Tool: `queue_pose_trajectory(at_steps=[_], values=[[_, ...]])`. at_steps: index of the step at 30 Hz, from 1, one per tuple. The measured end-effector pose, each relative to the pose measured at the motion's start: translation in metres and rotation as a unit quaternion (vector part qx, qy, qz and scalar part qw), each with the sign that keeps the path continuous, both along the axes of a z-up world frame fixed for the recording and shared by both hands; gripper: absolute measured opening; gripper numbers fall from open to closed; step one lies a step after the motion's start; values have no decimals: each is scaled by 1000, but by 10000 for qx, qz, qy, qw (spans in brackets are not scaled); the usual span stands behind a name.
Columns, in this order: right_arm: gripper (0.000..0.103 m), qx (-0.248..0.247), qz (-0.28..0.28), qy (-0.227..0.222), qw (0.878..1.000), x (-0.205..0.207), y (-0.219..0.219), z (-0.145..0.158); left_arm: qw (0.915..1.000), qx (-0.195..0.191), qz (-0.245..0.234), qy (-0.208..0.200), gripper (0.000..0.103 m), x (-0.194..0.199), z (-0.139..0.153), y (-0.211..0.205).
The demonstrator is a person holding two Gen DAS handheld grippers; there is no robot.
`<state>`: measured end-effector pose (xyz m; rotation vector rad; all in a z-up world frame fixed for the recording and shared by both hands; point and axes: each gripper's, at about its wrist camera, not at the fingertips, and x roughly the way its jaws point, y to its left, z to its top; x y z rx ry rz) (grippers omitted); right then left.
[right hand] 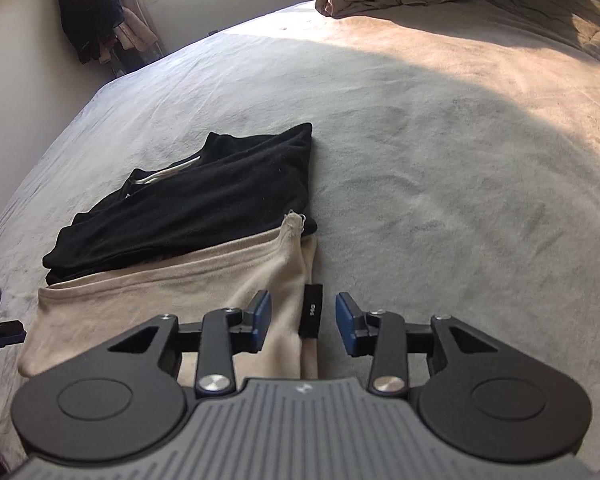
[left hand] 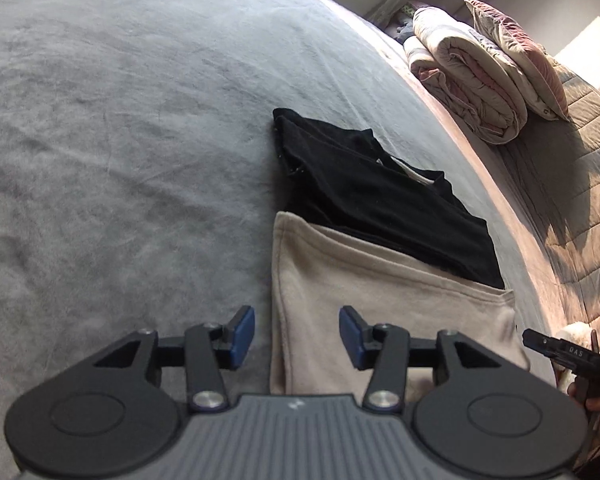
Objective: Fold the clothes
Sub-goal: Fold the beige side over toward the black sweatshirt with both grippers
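**Beige piece folded and set down, both grippers hanging over its near corners**

So here's the layout. There's a grey blanket spread over the bed, and on it a folded black garment with a folded beige garment overlapping its near edge. My read is they're being stacked in a little pile off to one side, so the open stretch of the bed is free for whatever gets folded next.

The left gripper has its jaws about half open with nothing between the pads. They straddle the left edge of the beige garment: one pad sits over the blanket, the other over the cloth. It looks like it's above the fabric rather than pressing on it, though I can't be sure from this angle.

The right gripper is much the same, jaws partly open and holding nothing. The right edge of the beige garment runs up between them, and a small black tag on that edge sits right in the gap, not pinched.

That makes sense to me: one gripper per corner is how you'd carry a fold over and lay it flat, and open jaws at both corners fits a let-go.

Further back there's a rolled-up quilt with a pillow on it, well apart from the pile. Beige fold looks done to me.
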<state>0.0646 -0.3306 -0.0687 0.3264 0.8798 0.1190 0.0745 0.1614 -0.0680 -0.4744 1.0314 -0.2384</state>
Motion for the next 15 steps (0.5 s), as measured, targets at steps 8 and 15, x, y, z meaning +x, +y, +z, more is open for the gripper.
queue_pose_trajectory(at_steps=[8,15], values=[[45,977,-229,468,9939,-34,-18,-5,9982,-443,7,415,59,-24,-15,10],[45,1648,-452,734,9825,-27,-19,-25,9960,-824,62,352,59,-24,-24,10]])
